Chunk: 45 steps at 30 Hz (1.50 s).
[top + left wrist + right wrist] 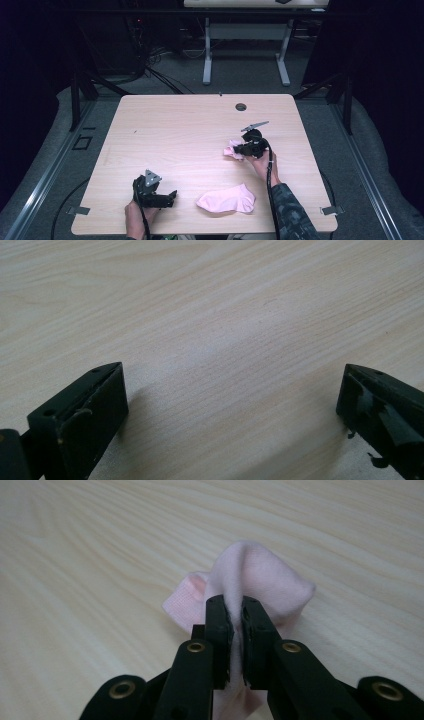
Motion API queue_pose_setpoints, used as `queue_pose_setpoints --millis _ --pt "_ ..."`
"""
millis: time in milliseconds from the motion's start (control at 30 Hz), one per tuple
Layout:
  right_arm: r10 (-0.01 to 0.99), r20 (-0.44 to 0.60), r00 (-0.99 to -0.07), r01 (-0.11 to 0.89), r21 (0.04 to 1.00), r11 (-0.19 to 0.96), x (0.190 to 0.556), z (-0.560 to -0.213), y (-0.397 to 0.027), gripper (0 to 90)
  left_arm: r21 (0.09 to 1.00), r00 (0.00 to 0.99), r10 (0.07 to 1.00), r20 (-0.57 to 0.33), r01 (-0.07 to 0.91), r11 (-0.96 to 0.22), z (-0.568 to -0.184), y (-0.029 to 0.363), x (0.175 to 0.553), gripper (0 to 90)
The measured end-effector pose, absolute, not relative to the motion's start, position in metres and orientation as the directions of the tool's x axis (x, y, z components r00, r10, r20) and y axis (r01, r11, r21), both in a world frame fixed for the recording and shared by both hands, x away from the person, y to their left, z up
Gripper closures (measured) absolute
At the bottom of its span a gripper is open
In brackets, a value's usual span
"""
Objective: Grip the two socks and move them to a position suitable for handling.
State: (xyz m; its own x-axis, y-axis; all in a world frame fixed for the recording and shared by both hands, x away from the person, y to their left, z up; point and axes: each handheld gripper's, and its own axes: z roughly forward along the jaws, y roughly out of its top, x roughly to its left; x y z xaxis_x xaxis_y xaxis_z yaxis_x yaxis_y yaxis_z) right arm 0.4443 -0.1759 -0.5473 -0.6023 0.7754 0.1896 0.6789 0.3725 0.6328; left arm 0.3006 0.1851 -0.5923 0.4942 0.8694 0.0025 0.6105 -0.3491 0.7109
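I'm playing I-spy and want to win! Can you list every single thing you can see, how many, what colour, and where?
pink sock pinched: 1, pale pink, right part of the table, bunched up between the right jaws
pink sock lying flat: 1, pale pink, near edge of the table, between the two hands
table: 1, light wood, middle of the room
cable hole: 1, dark, far edge of the table top
second table: 1, white legs, behind on the grey floor
left hand-held gripper: 1, black, near left of the table, jaws wide apart over bare wood
right hand-held gripper: 1, black, shut on the bunched sock
person's hands: 2, at the near edge, one per gripper
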Motion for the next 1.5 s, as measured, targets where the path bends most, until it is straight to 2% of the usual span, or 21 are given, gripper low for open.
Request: queue_pose_setpoints --millis 233,300,333,433,667,767,900,1000,1100,1167,1233,1267,1500 --pt "0.709 0.268 -0.652 0.666 0.650 0.366 0.417 -0.531 -0.166 81.3 0.712 0.493 0.870 0.002 0.610 -0.347 -0.592 0.185 0.301 0.0" --pt "0.689 0.292 -0.663 0.676 0.629 0.384 0.405 -0.539 -0.156 70.6 0.712 0.492 0.871 0.001 0.611 -0.346 -0.592 0.185 0.301 0.0" --pt "0.688 0.284 -0.668 0.680 0.608 0.410 0.403 -0.544 -0.151 69.9 0.712 0.491 0.871 -0.001 0.612 -0.344 -0.592 0.185 0.301 0.0" --pt "0.681 0.292 -0.671 0.688 0.587 0.426 0.401 -0.557 -0.149 58.2 0.713 0.491 0.871 0.000 0.611 -0.344 -0.592 0.185 0.301 0.0" --pt "0.692 0.302 -0.656 0.660 0.674 0.331 0.386 -0.540 -0.177 45.4 0.702 0.495 0.869 0.000 0.618 -0.353 -0.590 0.184 0.302 0.1" --pt "0.731 0.284 -0.620 0.656 0.698 0.286 0.373 -0.530 -0.201 38.0 0.710 0.531 0.847 -0.005 0.598 -0.371 -0.575 0.172 0.303 0.2" --pt "0.764 0.263 -0.589 0.657 0.707 0.263 0.363 -0.529 -0.221 36.2 0.718 0.602 0.799 0.011 0.552 -0.425 -0.549 0.147 0.309 0.2" --pt "0.778 0.285 -0.559 0.671 0.707 0.223 0.356 -0.532 -0.234 36.6 0.722 0.648 0.762 0.006 0.524 -0.451 -0.536 0.125 0.314 2.8" --pt "0.795 0.301 -0.527 0.683 0.707 0.185 0.351 -0.537 -0.246 37.5 0.708 0.697 0.716 0.017 0.497 -0.501 -0.528 0.096 0.321 9.4" --pt "0.796 0.322 -0.513 0.695 0.700 0.165 0.348 -0.540 -0.253 37.7 0.696 0.727 0.687 0.025 0.480 -0.533 -0.525 0.076 0.325 16.8" --pt "0.800 0.330 -0.500 0.701 0.697 0.151 0.346 -0.543 -0.257 38.1 0.679 0.756 0.654 0.030 0.465 -0.568 -0.521 0.057 0.329 19.4" --pt "0.798 0.338 -0.499 0.705 0.694 0.146 0.344 -0.545 -0.259 38.4 0.672 0.769 0.638 0.037 0.453 -0.585 -0.521 0.048 0.332 24.3" --pt "0.798 0.352 -0.489 0.714 0.687 0.134 0.342 -0.550 -0.261 39.0 0.594 0.801 0.595 0.065 0.448 -0.668 -0.525 0.000 0.350 33.2"
